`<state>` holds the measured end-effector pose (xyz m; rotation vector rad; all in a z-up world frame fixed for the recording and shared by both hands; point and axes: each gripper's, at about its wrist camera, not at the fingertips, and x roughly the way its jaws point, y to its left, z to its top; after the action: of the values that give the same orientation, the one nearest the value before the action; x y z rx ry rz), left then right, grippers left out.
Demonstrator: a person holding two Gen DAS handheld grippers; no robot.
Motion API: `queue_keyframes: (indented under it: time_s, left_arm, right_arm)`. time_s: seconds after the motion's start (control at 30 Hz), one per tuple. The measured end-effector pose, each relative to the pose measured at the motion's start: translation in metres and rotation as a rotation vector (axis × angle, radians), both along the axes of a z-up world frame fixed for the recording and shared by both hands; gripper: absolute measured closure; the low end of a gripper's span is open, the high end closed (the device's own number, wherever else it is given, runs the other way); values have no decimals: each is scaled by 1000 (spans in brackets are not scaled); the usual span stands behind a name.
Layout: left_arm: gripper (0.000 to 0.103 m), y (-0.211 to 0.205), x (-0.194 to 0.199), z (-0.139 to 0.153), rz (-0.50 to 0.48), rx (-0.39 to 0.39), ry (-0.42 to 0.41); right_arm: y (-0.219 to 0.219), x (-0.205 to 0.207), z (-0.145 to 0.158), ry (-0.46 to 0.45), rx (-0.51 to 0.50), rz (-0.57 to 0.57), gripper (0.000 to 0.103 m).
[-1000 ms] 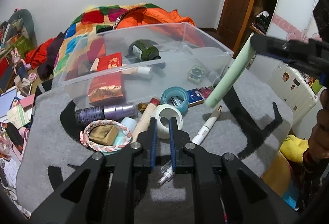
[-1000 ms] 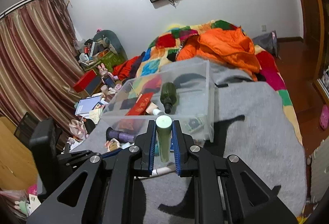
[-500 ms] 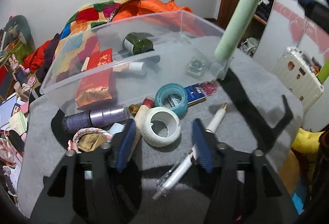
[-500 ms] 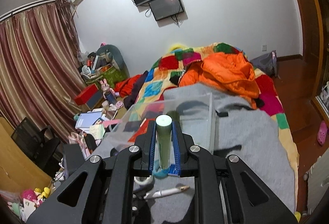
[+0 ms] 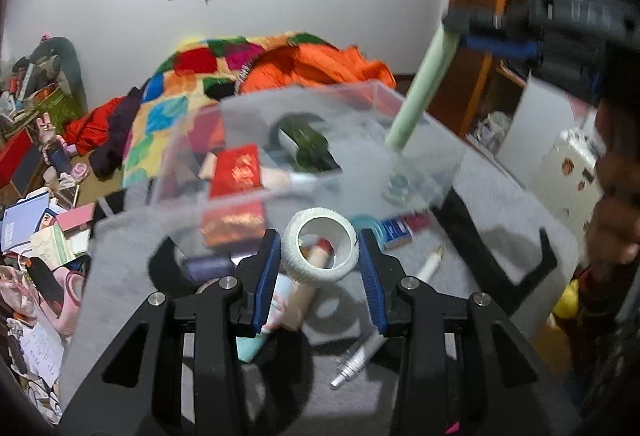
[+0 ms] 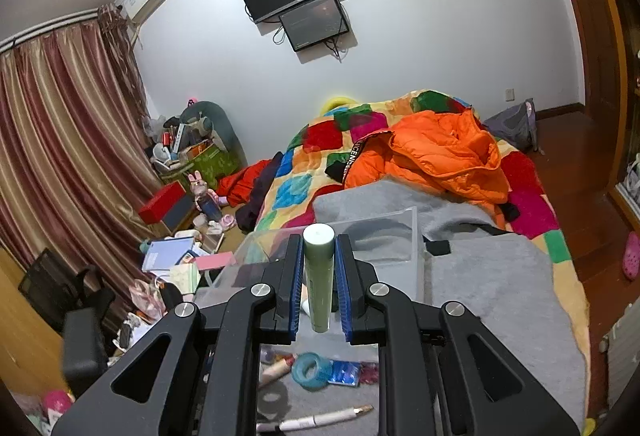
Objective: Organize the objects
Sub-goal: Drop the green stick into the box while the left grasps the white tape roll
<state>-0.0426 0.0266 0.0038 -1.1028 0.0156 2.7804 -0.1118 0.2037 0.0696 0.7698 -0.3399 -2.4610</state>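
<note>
Several things already lie in the clear bin [image 5: 420, 171], my right gripper [image 6: 318, 276] clamps the green tube [image 6: 319, 276] above it, my left gripper [image 5: 320, 264], jaws just closing, grips the white tape roll [image 5: 320, 256], and more clutter waits on the grey blanket [image 5: 500, 236].

Orange jacket [image 6: 432, 155] black band: "ICEN", partly legible.

From my left camera the clear bin [image 5: 420, 139] and its contents are motion-blurred. The green tube's [image 6: 318, 276] lower end is hidden by my right gripper [image 6: 319, 288]; labels are unreadable.
</note>
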Motion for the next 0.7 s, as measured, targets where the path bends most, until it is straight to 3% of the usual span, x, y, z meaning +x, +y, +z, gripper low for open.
queue_keyframes:
  time_s: [0.27,0.47,0.7]
  left_arm:
    - [64,-36,-27,20,107,-13,49]
    - [64,-50,-53,10,150,-46,14]
    - [64,-46,-68,-4,143,-91,-22]
  right_arm:
    - [-23,-21,-29,-94,-7,49,89]
    - [-31,-30,-56,-174,48,76,89]
    - [-22,-40,-71,-221,129,30,84]
